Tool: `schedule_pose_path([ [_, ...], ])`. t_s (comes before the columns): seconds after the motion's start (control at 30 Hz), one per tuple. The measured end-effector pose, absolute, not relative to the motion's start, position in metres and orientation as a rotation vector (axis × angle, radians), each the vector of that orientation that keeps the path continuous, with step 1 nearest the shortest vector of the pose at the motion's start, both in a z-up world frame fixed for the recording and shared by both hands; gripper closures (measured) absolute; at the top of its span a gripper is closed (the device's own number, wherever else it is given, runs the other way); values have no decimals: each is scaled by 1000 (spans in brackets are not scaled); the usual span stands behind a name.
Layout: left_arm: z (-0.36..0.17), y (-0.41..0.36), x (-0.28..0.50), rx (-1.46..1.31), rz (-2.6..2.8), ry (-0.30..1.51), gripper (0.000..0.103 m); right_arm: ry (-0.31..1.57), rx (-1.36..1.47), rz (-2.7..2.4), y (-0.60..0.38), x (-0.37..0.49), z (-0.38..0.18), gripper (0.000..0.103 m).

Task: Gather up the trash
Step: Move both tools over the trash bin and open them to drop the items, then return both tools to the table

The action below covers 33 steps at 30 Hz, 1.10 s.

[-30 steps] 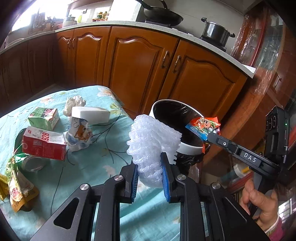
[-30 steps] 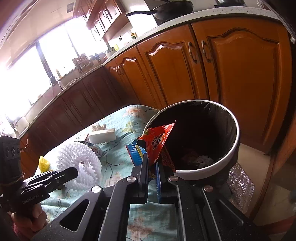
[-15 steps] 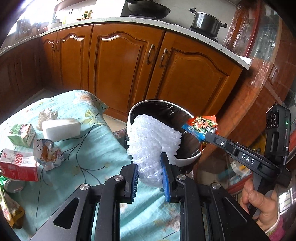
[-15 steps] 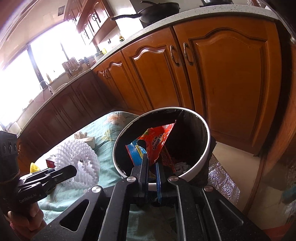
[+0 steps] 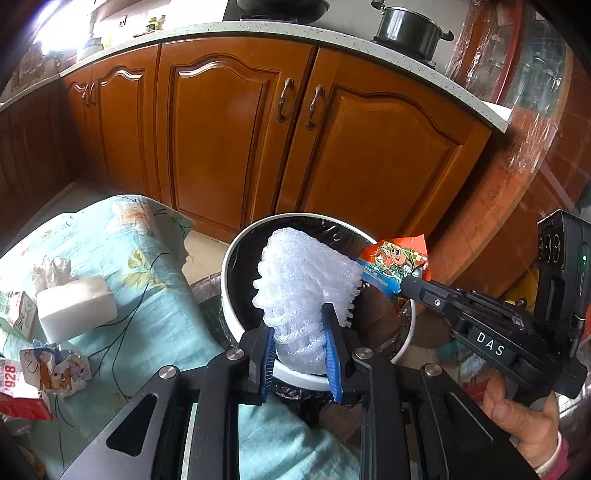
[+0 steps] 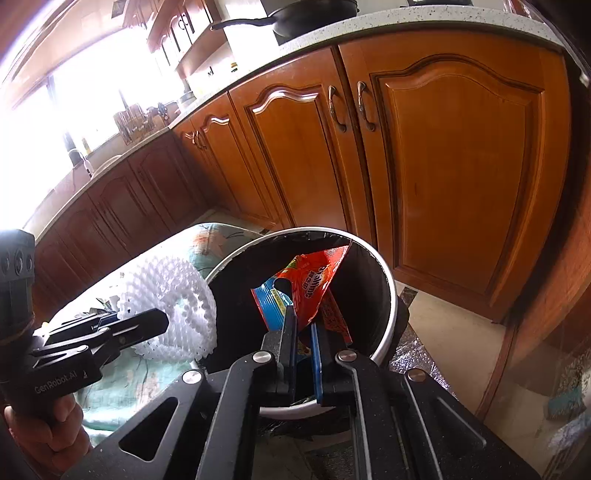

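While over bin (image 5: 236, 258): foam net (image 5: 303, 284) btwn left claw (image 5: 300, 354) pads.

We see glossy varnished wood doors (image 5: 221, 147) with metal handles (image 5: 282, 99), a speckled stone counter (image 5: 258, 27), white foam net (image 5: 303, 291) with a bumpy mesh, a shiny foil wrapper (image 6: 314, 291), matt black plastic grippers (image 5: 301, 354) with blue ribbed pads (image 5: 269, 354), and floral cloth (image 5: 147, 295) on the desk.

Wooden cabinets (image 5: 236, 147) behind; steel pot (image 5: 408, 29) on countertop (image 5: 369, 51)
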<state>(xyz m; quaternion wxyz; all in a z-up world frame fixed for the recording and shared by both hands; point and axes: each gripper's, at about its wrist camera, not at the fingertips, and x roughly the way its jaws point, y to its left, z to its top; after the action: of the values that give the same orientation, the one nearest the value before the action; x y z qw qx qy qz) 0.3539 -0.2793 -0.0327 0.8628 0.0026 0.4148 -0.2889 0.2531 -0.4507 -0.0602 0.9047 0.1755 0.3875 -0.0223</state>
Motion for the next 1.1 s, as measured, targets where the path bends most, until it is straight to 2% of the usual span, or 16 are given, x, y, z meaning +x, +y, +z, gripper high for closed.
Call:
schedule_pose_path([
  [0.2,-47,-295,369,20,-604,907,79,829,350,-53,-456,265,-69,97],
  [0.27,-49,-299,373,24,-605,910,76,836,344,-59,-457,268,-71,96],
  [0.3,-49,-300,374,26,-602,910,72,838,343,-59,-456,268,-71,92],
  [0.37,-50,-302,375,26,-591,907,64,839,351,-63,-457,270,-72,90],
  [0.47,-51,-300,374,19,-593,904,54,837,360,-72,-460,271,-72,79],
  [0.53,-51,-296,371,14,-595,895,48,827,374,-68,-462,269,-71,56],
  [0.77,-48,-272,358,-24,-588,880,43,804,397,-66,-462,263,-67,49],
  [0.93,-47,-245,336,-65,-559,867,41,765,428,-58,-453,248,-61,30],
  [1.1,-49,-211,309,-114,-523,864,40,735,471,-22,-432,236,-58,24],
])
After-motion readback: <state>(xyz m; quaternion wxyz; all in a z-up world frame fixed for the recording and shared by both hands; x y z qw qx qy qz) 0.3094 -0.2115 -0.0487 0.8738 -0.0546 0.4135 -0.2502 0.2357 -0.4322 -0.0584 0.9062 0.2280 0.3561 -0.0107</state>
